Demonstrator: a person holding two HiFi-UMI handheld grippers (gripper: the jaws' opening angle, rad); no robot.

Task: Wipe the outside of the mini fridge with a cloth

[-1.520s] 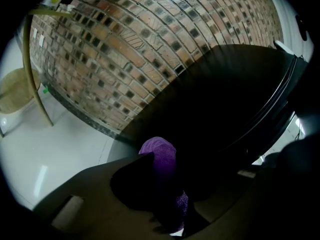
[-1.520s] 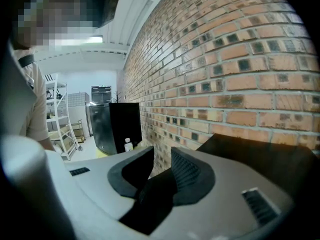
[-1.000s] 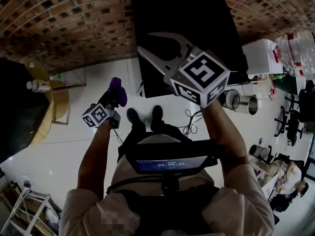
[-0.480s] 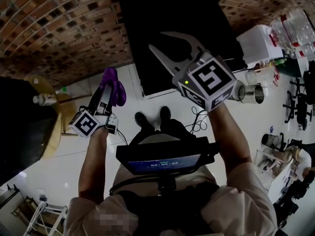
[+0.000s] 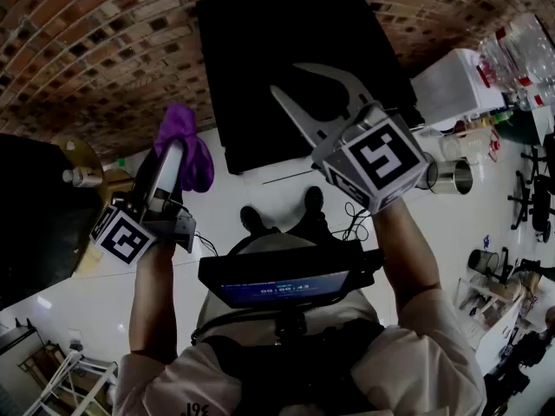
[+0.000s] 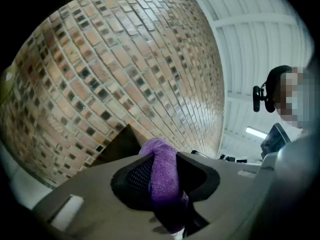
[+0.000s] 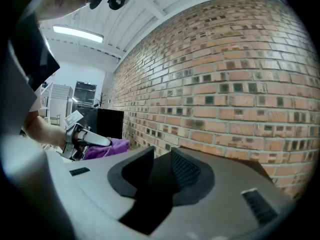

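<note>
Head view, mini fridge (image 5: 286, 59): black box at upper centre of frame, set against the brick wall (image 5: 78, 50), standing on the white floor (image 5: 78, 293).
Head view, left gripper (image 5: 171, 156): left of centre, carrying the purple cloth (image 5: 186, 146) just left of the fridge's lower left corner (contact not discernible).
Head view, right gripper (image 5: 290, 81): centre right, its tip overlapping the fridge in the frame.
Left gripper view, fingers (image 6: 132, 176): clenched on the cloth (image 6: 162, 174), which rises as a folded ridge between them, with brick wall behind.
Right gripper view, fingers (image 7: 187, 171): released, a narrow gap, nothing between them.
Right gripper view, left gripper (image 7: 82, 136): lower left of frame, the cloth (image 7: 107, 148) bunched at its tip.
</note>
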